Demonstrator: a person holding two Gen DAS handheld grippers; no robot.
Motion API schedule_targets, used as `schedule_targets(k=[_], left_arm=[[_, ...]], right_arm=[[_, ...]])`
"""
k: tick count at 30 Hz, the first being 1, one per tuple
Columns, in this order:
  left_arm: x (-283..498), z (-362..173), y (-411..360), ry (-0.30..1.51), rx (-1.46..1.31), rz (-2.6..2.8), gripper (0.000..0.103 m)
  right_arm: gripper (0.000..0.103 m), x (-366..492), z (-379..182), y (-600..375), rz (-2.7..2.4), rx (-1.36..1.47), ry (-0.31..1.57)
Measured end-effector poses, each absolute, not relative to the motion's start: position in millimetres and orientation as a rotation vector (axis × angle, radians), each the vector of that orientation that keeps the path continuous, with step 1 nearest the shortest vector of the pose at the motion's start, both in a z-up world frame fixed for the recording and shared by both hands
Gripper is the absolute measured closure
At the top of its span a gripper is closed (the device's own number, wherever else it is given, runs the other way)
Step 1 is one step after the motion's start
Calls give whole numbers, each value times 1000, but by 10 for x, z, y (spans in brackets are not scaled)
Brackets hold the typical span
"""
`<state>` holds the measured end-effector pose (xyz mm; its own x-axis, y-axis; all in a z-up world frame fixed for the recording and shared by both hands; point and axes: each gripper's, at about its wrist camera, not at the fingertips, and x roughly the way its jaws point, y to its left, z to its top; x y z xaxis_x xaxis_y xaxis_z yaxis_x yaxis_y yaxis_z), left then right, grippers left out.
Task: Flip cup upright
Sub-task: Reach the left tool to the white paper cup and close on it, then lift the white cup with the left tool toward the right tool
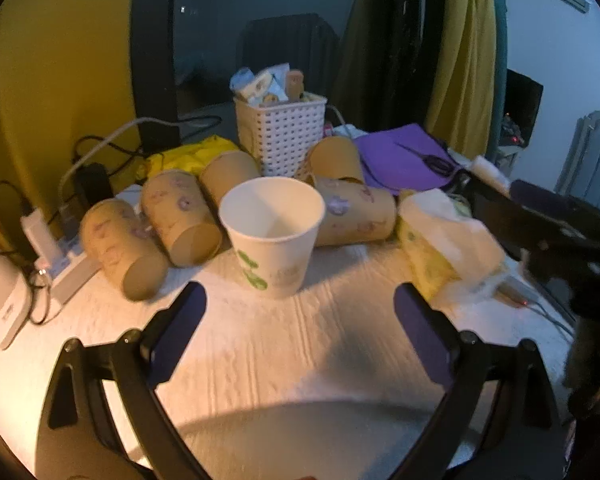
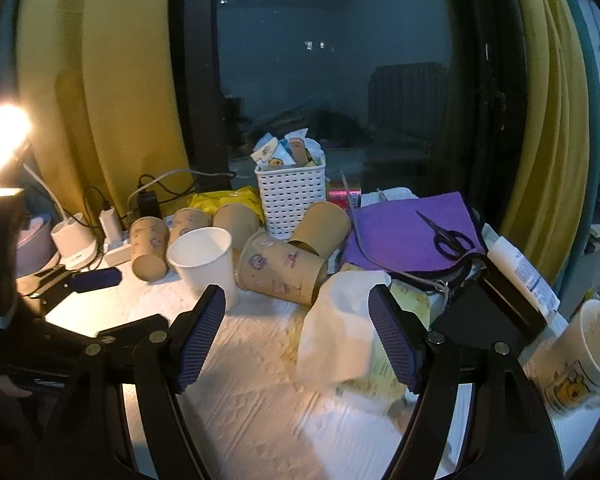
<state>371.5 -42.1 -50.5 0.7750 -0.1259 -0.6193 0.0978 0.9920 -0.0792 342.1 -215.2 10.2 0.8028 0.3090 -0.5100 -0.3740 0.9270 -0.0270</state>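
A white paper cup [image 1: 274, 232] with green print stands upright on the white table, mouth up; it also shows in the right wrist view [image 2: 204, 262]. My left gripper [image 1: 300, 312] is open and empty, just in front of the cup, not touching it. My right gripper [image 2: 296, 332] is open and empty, over the table in front of a tissue pack [image 2: 352, 332]. Several brown paper cups [image 1: 180, 216] lie on their sides behind the white cup; one larger one [image 2: 284, 268] lies to its right.
A white basket [image 1: 282, 136] of packets stands at the back. A purple sheet [image 2: 412, 232] with black scissors [image 2: 446, 236] lies back right. A power strip with chargers [image 1: 56, 248] sits at the left. A mug [image 2: 580, 356] stands at the right edge. The tissue pack [image 1: 444, 240] lies to the cup's right.
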Motion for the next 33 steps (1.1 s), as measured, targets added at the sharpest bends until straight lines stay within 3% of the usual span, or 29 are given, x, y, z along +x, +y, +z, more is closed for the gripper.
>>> schedule_targets(k=[6, 10, 14, 24, 33], left_arm=[[4067, -710, -419, 712, -48, -107, 10], [4310, -822, -390, 771, -63, -111, 20], [4435, -824, -347, 772, -69, -106, 41], [4278, -678, -251, 742, -98, -155, 44], [3618, -294, -197, 678, -88, -188, 44]], right_arm=[[26, 3674, 27, -2192, 372, -113, 546], [26, 3766, -23, -2190, 377, -108, 554], [26, 3821, -71, -2214, 370, -93, 566], [26, 3781, -64, -2158, 380, -98, 571], [26, 3432, 105, -2023, 437, -91, 556]])
